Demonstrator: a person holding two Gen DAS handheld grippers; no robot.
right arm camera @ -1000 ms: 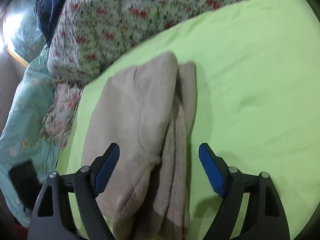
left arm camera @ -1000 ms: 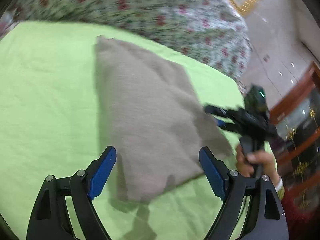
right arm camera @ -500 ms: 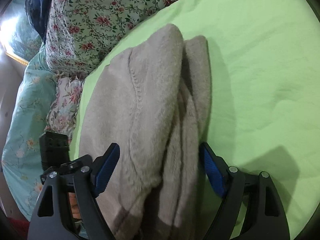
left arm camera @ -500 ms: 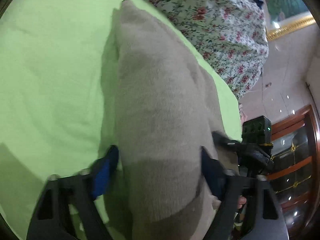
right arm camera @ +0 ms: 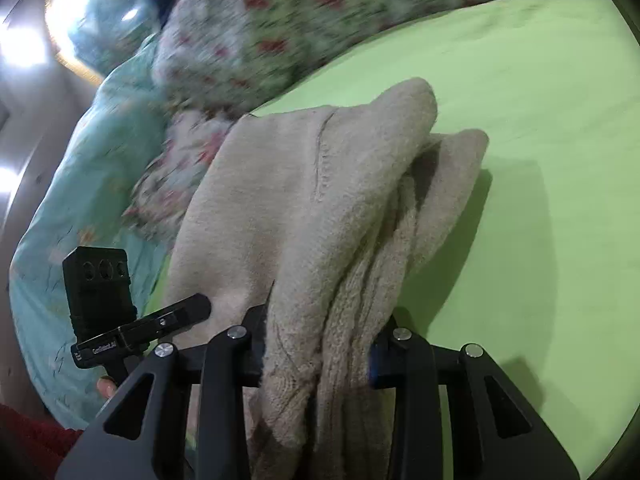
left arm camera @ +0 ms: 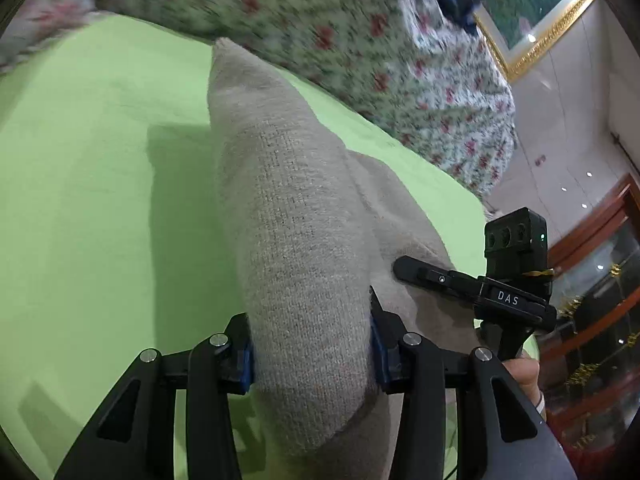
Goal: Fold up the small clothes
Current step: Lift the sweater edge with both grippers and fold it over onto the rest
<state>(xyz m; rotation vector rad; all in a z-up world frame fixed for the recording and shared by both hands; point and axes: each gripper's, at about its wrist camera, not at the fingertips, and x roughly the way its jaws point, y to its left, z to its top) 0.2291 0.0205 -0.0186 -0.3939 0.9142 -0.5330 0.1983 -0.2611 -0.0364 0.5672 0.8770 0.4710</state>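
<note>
A beige knitted garment point(left arm camera: 288, 200) lies bunched in a long ridge on the green sheet point(left arm camera: 100, 200). My left gripper point(left arm camera: 310, 344) has its blue pads pressed on both sides of the near end of this ridge, and its jaws are closing. In the right wrist view the same garment point(right arm camera: 300, 184) shows several stacked folds. My right gripper point(right arm camera: 318, 348) squeezes those layers at their near end, its jaws closing too. A black finger point(left arm camera: 424, 276) of the right gripper rests against the cloth beside my left one.
A floral quilt point(left arm camera: 340, 32) borders the far side of the green sheet point(right arm camera: 540, 120). A teal blanket point(right arm camera: 80, 180) lies to the left in the right wrist view. A wooden cabinet point(left arm camera: 592, 280) and a framed picture point(left arm camera: 532, 12) stand beyond the bed's edge.
Both grippers have moved forward onto the garment and their jaws have narrowed from wide apart to gripping it. The flat cloth is now gathered into a raised ridge.
</note>
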